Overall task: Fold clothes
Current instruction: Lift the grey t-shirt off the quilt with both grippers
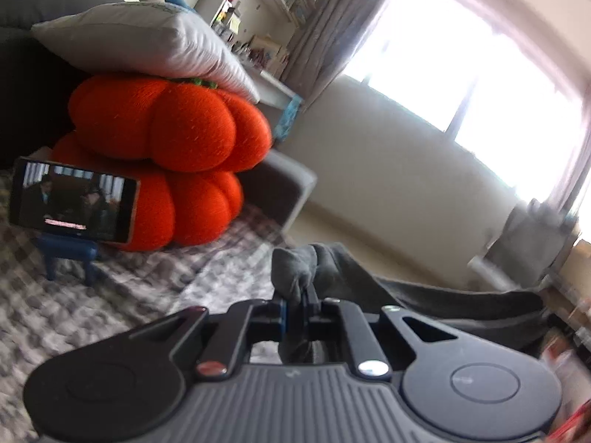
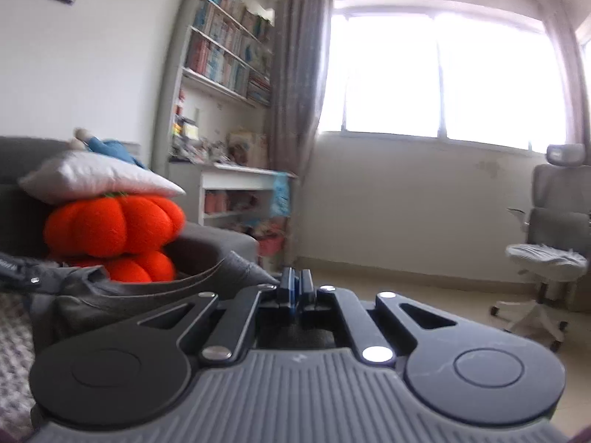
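1. My left gripper was pinched tight on a bunched fold of the dark grey garment; the cloth stood up in a lump just above the fingers and trailed away to the right in the left wrist view.
2. My right gripper had its fingers drawn together with only the blue pads showing between them. A corner of the same grey garment ran up to the fingers from the left, but I could not tell whether any cloth was actually caught between them.
3. From the right wrist camera I saw the garment hanging slack between the two grippers, with a snap button at its far left edge.
4. Under the left gripper lay a grey-and-white checked blanket, badly blurred in that view.
5. On it stood a phone playing a video, propped on a small blue stand.
6. Just behind the phone, two orange pumpkin cushions were stacked one on the other, with a white pillow lying on top of them, all against a dark grey sofa.
7. Further back I saw a white bookshelf full of books, a grey curtain beside a bright window, and a grey office chair at the right, well apart from the garment.
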